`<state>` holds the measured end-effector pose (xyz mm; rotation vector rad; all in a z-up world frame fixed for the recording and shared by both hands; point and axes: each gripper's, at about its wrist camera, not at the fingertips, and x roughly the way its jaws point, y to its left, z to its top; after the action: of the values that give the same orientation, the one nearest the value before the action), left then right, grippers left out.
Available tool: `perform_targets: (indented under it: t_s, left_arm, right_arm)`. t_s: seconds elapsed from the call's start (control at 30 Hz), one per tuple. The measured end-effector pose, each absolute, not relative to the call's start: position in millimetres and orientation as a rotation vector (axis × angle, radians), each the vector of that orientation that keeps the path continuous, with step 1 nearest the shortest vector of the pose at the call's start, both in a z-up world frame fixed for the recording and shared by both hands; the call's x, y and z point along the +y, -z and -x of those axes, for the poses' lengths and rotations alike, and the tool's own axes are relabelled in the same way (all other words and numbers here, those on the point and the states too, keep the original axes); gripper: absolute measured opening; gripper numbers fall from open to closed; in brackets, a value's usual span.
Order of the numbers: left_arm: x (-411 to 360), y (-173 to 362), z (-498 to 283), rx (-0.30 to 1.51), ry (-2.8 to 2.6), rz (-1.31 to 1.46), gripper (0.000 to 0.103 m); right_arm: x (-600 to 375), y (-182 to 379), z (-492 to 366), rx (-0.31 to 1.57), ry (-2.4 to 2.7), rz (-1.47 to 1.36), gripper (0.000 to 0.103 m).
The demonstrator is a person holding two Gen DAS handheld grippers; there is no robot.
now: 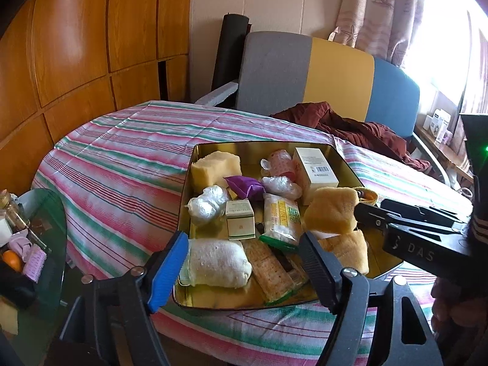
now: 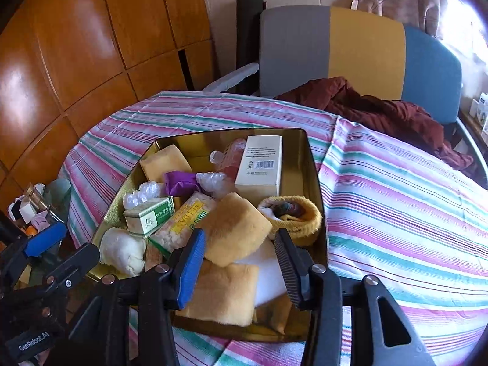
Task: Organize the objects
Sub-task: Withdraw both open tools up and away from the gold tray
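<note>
Left wrist view: left tool [image 1: 244,262] wide, nothing gripped, white cloth roll [image 1: 215,263] between its fingers in gold tin [image 1: 195,152]. Right tool [image 2: 241,262] narrower, empty, yellow cloth [image 2: 236,228] just ahead.

Both cameras ride on the hand-held tools, tilted down from close above the near edge of the gold tin [image 1: 195,164] [image 2: 314,164], the left one offset leftward, and both share the striped cloth [image 1: 122,152] [image 2: 396,183] and the chair [image 1: 335,73] [image 2: 366,45] behind.
</note>
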<state>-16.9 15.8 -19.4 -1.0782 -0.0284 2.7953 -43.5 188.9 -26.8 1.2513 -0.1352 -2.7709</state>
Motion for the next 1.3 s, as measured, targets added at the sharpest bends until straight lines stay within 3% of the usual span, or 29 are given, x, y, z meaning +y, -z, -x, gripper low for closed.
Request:
perform_targets:
  t_s: [0.4, 0.53, 0.87, 1.3]
  left_arm:
    - [28.0, 12.7, -0.9, -0.004, -2.794, 1.025, 0.102]
    - [33.1, 13.3, -3.4, 0.013, -2.797, 1.034, 0.103]
    - [54.2, 16.8, -2.1, 0.095, -2.774, 1.131, 0.103]
    - [38.5, 4.1, -5.1, -0.089, -2.817, 1.031, 0.103]
  right_arm:
    - [204.4, 25.0, 8.2, -0.105, 2.930, -1.254, 0.055]
    - [215.7, 26.5, -1.8, -0.104, 3.008, -1.286, 0.063]
    - [230.5, 31.9, -16.8, -0.113, 3.035, -1.300, 0.067]
    - [226.8, 29.8, -17.6, -0.114, 3.023, -1.274, 0.067]
